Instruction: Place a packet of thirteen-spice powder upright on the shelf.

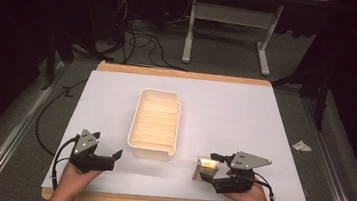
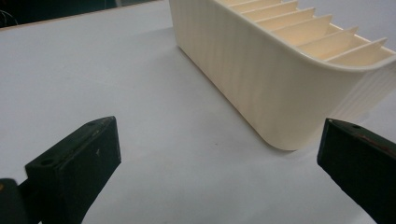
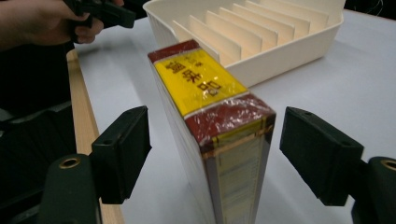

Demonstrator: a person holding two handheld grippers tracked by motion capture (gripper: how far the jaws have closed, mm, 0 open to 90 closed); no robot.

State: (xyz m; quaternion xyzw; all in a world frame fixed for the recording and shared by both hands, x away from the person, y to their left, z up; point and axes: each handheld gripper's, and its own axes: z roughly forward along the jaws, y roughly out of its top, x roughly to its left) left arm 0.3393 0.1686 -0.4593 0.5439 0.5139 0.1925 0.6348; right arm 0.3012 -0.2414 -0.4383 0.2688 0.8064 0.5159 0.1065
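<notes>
The right hand-held gripper (image 3: 212, 154) straddles a shrink-wrapped box (image 3: 215, 116) standing on edge on the bench (image 1: 245, 112), near the front edge and just right of the cream slotted tray (image 1: 156, 123). Its jaws are spread with a gap on each side, not yet pinching. To grip well, centre the pads on the box's flat broad faces and close squarely, since the glossy film is probably slippery. The box is thin, rectangular, red and yellow on top. The tray looks like ribbed plastic with thin upright dividers. The left hand-held gripper (image 2: 215, 154) rests spread and empty beside the tray's corner.
</notes>
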